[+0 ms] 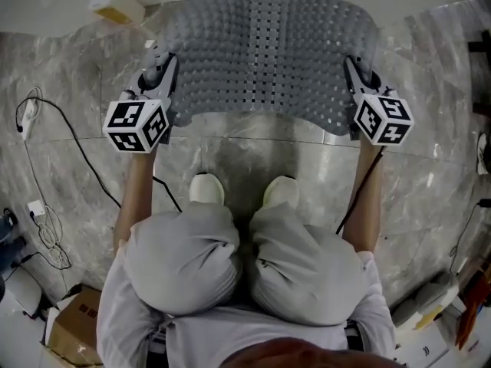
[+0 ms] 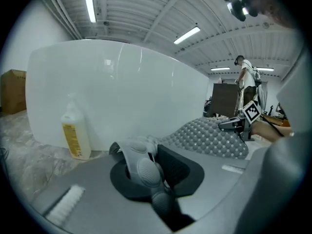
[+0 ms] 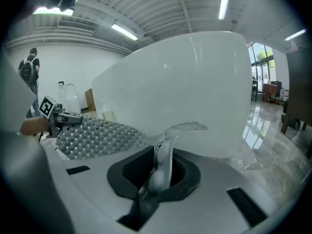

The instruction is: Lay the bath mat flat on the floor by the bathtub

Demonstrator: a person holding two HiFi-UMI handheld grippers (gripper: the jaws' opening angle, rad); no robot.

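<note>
grey rubber mat (image 1: 268,60) is being held by its two near corners over the marble floor (image 1: 77,175), just in front of the white tub (image 2: 122,91). it is not lying flat: its middle is being humped up and its near edge is being carried clear of the floor. left tongs (image 1: 163,66) are being clamped on the left corner and right tongs (image 1: 354,69) on the right corner, with a fold of mat being pinched between each pair of jaws.

for the laying to be done well, as judged from this, both corners should be lowered together and level. the mat should be drawn gently toward the knees as it goes down, so that the hump is pulled out rather than trapped. the far edge should be set parallel to the tub and clear of the bottle (image 1: 115,8) standing at the tub's left. the jaws should be opened only once the corners are being borne by the floor.

both arms are being stretched forward past the bent knees, forearms nearly parallel and well apart. the tongs are being pointed toward the tub, marker cubes facing up.
</note>
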